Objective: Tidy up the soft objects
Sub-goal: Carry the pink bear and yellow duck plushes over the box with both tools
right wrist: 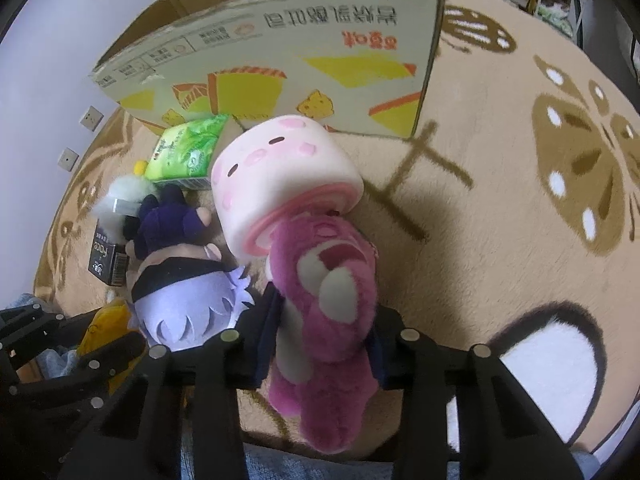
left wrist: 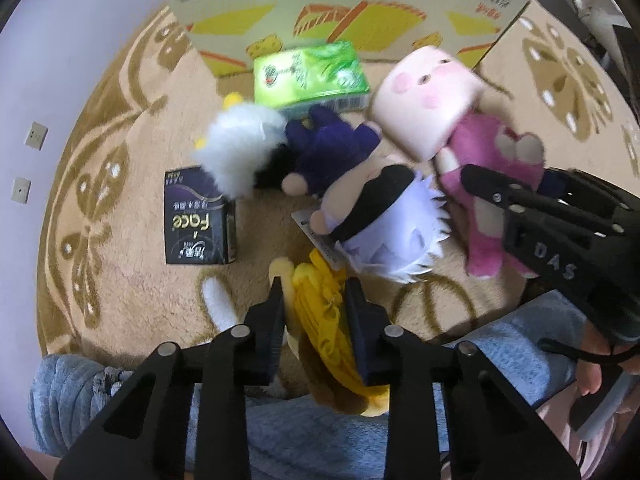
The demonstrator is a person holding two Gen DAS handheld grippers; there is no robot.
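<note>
Currently both jaws are clamped on plush: left gripper [left wrist: 316, 292] pinches the yellow toy [left wrist: 320, 312] at near centre, right gripper [right wrist: 324, 320] squeezes the pink bear [right wrist: 324, 300] mid-body, probably for lifting. Bear's long axis runs near-far, head toward the cardboard box [right wrist: 280, 60] beyond, the likely bin.

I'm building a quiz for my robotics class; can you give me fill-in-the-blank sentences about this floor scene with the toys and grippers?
1. The left gripper is shut on a ____ plush.
2. The right gripper is shut on the ____ bear.
3. The green tissue pack lies in front of the cardboard ____.
4. The black pack reads "____".

Missing words: yellow; pink; box; Face
</note>
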